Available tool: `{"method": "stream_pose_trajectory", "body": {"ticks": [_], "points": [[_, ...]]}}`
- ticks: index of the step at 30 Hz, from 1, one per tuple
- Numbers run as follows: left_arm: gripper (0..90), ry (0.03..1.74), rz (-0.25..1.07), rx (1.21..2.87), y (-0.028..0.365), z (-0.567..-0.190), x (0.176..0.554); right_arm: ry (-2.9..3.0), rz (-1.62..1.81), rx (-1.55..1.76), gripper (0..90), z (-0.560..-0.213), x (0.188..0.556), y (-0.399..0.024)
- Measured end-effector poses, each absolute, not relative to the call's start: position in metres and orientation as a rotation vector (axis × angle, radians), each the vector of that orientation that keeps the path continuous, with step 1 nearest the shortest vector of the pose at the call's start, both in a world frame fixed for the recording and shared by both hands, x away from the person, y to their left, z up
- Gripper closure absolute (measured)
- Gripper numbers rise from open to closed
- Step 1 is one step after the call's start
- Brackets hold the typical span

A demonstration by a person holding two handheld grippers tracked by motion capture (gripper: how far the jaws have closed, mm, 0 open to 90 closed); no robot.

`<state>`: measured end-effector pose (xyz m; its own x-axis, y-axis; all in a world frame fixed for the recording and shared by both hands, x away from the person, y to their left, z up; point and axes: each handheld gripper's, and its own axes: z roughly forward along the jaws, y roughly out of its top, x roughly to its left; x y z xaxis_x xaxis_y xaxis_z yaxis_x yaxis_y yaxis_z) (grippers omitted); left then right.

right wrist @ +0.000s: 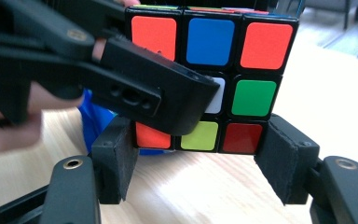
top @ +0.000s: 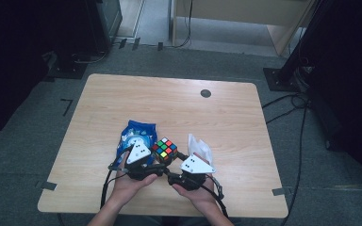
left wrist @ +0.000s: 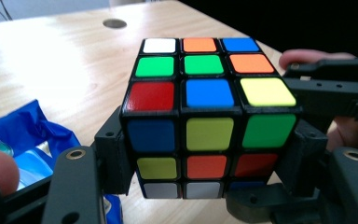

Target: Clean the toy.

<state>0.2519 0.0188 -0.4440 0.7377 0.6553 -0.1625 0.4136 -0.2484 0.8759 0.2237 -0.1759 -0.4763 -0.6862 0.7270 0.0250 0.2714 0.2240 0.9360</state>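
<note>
A scrambled Rubik's cube (top: 165,149) is held just above the table's near middle, between both grippers. My left gripper (left wrist: 209,154) is shut on the cube (left wrist: 209,93), its pads pressing on the two lower layers from either side. My right gripper (right wrist: 198,154) grips the bottom layer of the cube (right wrist: 251,51) from the opposite face. One black finger (right wrist: 144,88) of the left gripper crosses in front of the cube in the right gripper view. In the high view the left gripper (top: 158,161) and the right gripper (top: 175,159) meet under the cube.
A blue snack bag (top: 135,134) lies just left of the cube, close to the left hand. A white crumpled packet (top: 200,147) lies right of it. The wooden table (top: 122,94) has a round grommet (top: 206,93) at the back. Cables run across the floor on the right.
</note>
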Motion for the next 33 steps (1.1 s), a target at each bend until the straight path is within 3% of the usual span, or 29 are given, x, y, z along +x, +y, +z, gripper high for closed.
{"method": "stream_pose_trajectory", "body": {"ticks": [8,17,20,21,22,33], "points": [[33.4,0.858,0.227,1.915,0.018,-0.441,0.255,2.064,1.23,0.609,34.6,-0.481,0.213,-0.168],[34.0,0.847,0.316,1.881,0.021,-0.439,0.252,2.094,1.135,0.571,33.5,-0.487,0.22,-0.171],[34.0,0.858,0.364,1.808,0.031,-0.438,0.253,2.047,1.132,0.84,43.0,-0.488,0.236,-0.196],[34.1,0.858,0.364,1.808,0.031,-0.438,0.253,2.047,1.132,0.84,43.0,-0.488,0.236,-0.196],[34.0,0.854,0.392,1.791,0.032,-0.441,0.253,2.006,1.298,1.039,43.3,-0.48,0.242,-0.213],[34.1,0.799,0.515,1.795,0.014,-0.455,0.242,1.887,1.918,1.48,25.0,-0.447,0.242,-0.22]]}}
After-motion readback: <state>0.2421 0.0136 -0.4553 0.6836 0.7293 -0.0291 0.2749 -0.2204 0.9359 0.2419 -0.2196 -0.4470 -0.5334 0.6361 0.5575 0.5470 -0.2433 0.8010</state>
